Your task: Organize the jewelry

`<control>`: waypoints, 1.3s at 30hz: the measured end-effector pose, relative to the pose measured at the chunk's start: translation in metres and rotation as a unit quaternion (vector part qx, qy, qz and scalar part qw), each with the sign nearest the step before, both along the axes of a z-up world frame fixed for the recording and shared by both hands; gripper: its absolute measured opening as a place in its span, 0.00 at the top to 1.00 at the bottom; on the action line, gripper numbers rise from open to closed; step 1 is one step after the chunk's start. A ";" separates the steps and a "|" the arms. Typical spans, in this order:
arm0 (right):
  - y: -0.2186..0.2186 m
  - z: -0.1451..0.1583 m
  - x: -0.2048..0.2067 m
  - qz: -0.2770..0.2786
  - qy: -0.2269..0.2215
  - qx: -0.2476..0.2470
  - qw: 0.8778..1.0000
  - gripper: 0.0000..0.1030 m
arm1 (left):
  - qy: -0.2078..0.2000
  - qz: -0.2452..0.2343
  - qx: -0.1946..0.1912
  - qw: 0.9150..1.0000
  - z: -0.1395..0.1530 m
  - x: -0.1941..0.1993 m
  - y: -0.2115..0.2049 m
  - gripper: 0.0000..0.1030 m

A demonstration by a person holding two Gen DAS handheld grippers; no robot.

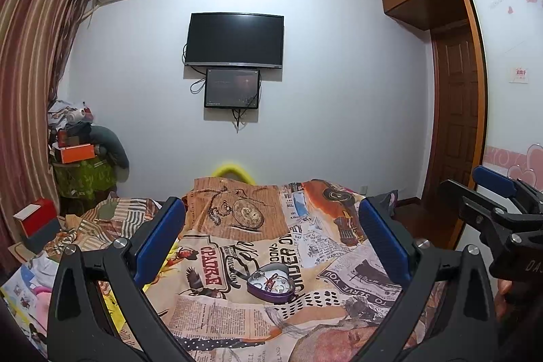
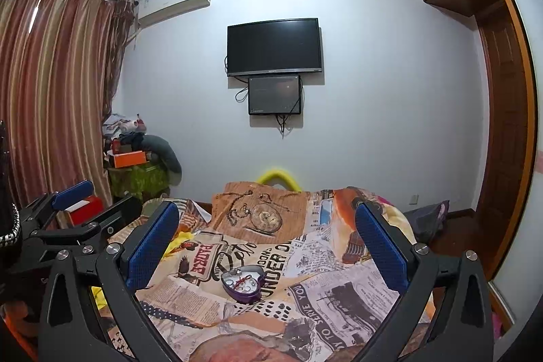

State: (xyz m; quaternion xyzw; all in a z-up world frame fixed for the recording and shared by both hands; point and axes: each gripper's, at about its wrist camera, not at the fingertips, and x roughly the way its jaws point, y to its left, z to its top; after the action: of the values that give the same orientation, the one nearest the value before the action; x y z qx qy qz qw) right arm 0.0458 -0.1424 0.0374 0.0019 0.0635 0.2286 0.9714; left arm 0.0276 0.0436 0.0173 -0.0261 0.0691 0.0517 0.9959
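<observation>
Both the left gripper [image 1: 271, 233] and right gripper [image 2: 268, 229] hang spread, empty, short of the heart tin [image 1: 270, 283]; a careless nudge on the soft bedspread [image 1: 356, 273] could tip it, spilling rings.

Right tongs [image 2: 268, 236], spread wide, above a purple heart-shaped tin [image 2: 243, 284] of jewelry on the newspaper-print bedspread [image 2: 339, 294]; left tongs [image 2: 98, 197] at nine o'clock.

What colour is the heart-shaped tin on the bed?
Purple heart-shaped tin, clearest in the left wrist view.
</observation>
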 end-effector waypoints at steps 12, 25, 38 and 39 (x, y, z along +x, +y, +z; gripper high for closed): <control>0.000 0.001 0.000 0.000 0.002 0.001 1.000 0.00 | -0.001 0.002 0.000 1.000 0.001 0.003 -0.001 0.00; 0.000 0.001 0.001 0.000 0.004 0.001 1.000 0.00 | 0.003 -0.006 -0.006 1.000 -0.002 0.004 0.001 0.00; -0.001 -0.002 0.002 -0.003 0.006 0.007 1.000 0.00 | 0.002 -0.016 -0.018 1.000 0.000 0.004 0.005 0.00; -0.001 -0.002 0.002 -0.003 0.006 0.007 1.000 0.00 | 0.003 -0.017 -0.019 1.000 0.000 0.004 0.005 0.00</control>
State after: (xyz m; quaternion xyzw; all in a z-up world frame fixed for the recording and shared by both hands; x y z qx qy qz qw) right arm 0.0482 -0.1433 0.0352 0.0105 0.0679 0.2259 0.9717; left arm 0.0313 0.0490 0.0171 -0.0434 0.0733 0.0334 0.9958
